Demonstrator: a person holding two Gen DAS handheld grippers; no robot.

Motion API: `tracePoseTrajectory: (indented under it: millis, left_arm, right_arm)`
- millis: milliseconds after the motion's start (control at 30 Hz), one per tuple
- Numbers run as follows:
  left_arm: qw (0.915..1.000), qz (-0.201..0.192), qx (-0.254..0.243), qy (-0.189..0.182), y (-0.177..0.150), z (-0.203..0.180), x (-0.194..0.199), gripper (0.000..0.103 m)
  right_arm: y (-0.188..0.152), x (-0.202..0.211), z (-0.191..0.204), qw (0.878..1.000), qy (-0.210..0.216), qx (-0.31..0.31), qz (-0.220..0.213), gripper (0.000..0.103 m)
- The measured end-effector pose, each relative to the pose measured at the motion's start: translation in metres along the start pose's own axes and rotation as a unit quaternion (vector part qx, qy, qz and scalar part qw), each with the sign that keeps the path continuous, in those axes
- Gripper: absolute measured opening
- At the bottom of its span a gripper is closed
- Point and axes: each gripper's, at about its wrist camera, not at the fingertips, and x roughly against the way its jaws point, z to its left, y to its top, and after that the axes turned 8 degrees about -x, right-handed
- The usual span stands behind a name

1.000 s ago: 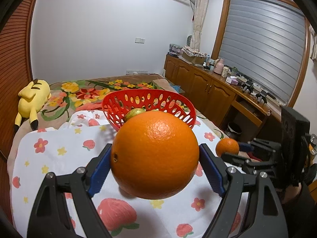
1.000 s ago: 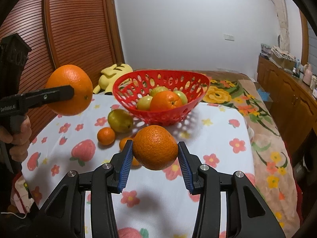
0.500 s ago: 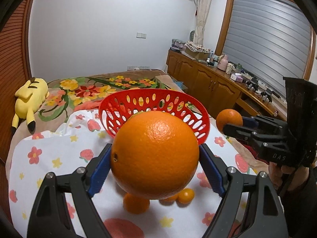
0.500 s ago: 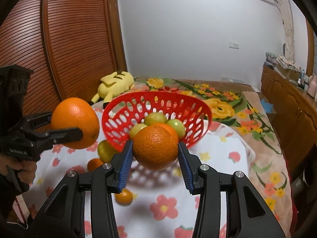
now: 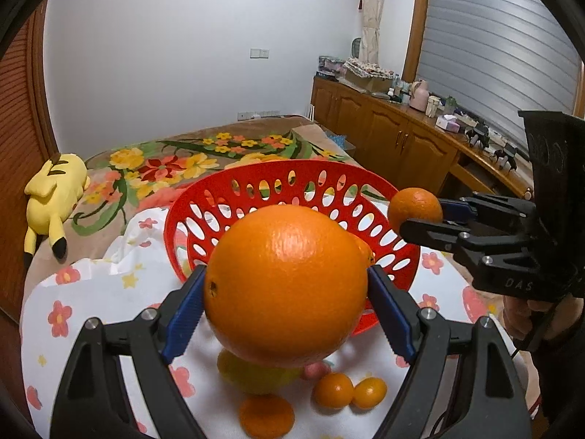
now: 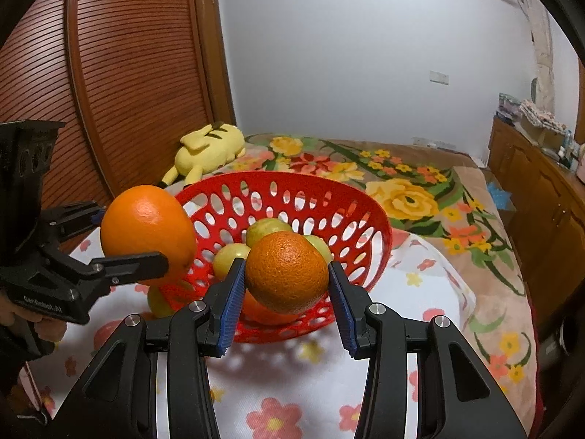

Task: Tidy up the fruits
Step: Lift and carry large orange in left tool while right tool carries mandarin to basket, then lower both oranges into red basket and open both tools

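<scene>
We are seeing a yellow plush toy point(image 5: 55, 197) lying on the flowered blanket point(image 6: 420, 197), and wooden cabinets point(image 5: 387, 139) standing along the wall beneath grey shutters point(image 5: 493, 55).

Glossy red plastic basket point(image 6: 369, 219), dimpled shiny orange point(image 5: 289, 285), printed cloth point(image 6: 292, 376), slatted wood door point(image 6: 120, 73).

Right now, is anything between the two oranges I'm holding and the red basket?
Nothing visible blocks either. The large orange in the left tool and the smaller orange in the right tool both hang at the open red basket, which already holds fruit.
</scene>
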Motion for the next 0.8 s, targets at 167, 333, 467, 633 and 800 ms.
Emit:
tracePoseTrajectory:
  millis: [167,333,467,633,800]
  left_arm:
    - [0.9999,0.012,-0.002,0.005,0.004,0.0,-0.012,0.085]
    - [0.9994,0.025,-0.009,0.023,0.004,-0.003,-0.023,0.085]
    - [0.9984,0.043,-0.011,0.035,0.002,-0.006,-0.035,0.085]
    - [0.9962,0.029,-0.037,0.073,0.003,-0.016,-0.037,0.085]
    - [0.9945,-0.006,-0.05,0.092,0.019,-0.02,-0.018,0.085]
  right_arm:
    - [0.003,-0.011,-0.001,1.0,0.0,0.006,0.006,0.045]
    - [0.004,-0.017,-0.003,1.0,-0.001,0.006,0.01,0.045]
    - [0.003,-0.019,-0.002,1.0,0.002,0.008,0.013,0.045]
    - [0.0,-0.024,-0.001,1.0,0.002,0.009,0.019,0.045]
    - [0.0,-0.027,-0.002,1.0,0.001,0.007,0.02,0.045]
